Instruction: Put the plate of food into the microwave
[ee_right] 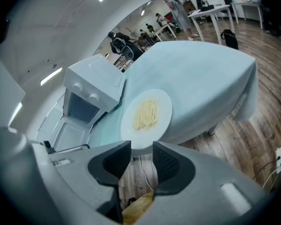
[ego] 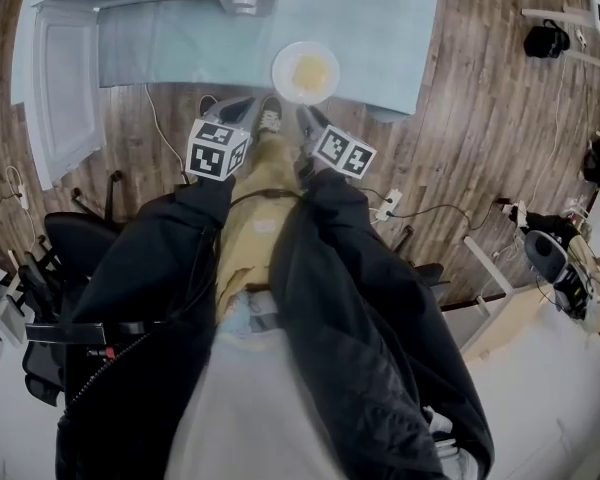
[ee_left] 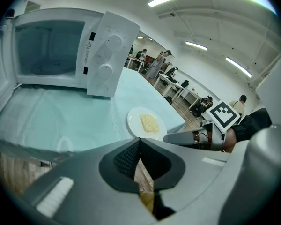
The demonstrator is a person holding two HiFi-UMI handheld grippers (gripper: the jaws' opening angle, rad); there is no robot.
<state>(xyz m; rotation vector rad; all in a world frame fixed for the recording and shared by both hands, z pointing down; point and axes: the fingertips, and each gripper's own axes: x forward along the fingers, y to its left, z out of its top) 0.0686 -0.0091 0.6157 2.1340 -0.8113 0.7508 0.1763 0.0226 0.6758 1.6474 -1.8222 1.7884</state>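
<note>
A white plate [ego: 305, 72] with pale yellow noodles sits near the front edge of the table, which is draped in a light blue cloth [ego: 380, 18]. The white microwave [ee_left: 51, 48] stands at the back left with its cavity open and its door [ego: 65, 88] swung out. My left gripper [ego: 242, 110] hangs just short of the table edge, left of the plate [ee_left: 146, 123], with its jaws closed and empty. My right gripper [ee_right: 142, 156] is open, its tips right at the plate's near rim [ee_right: 146, 114] without pressing on it. In the left gripper view the right gripper [ee_left: 192, 137] shows at the right.
Black office chairs [ego: 50, 258] stand at my left. A power strip with cables [ego: 388, 205] lies on the wooden floor at the right. Desks and people [ee_left: 159, 64] fill the room behind the table. My legs and dark jacket take up the lower head view.
</note>
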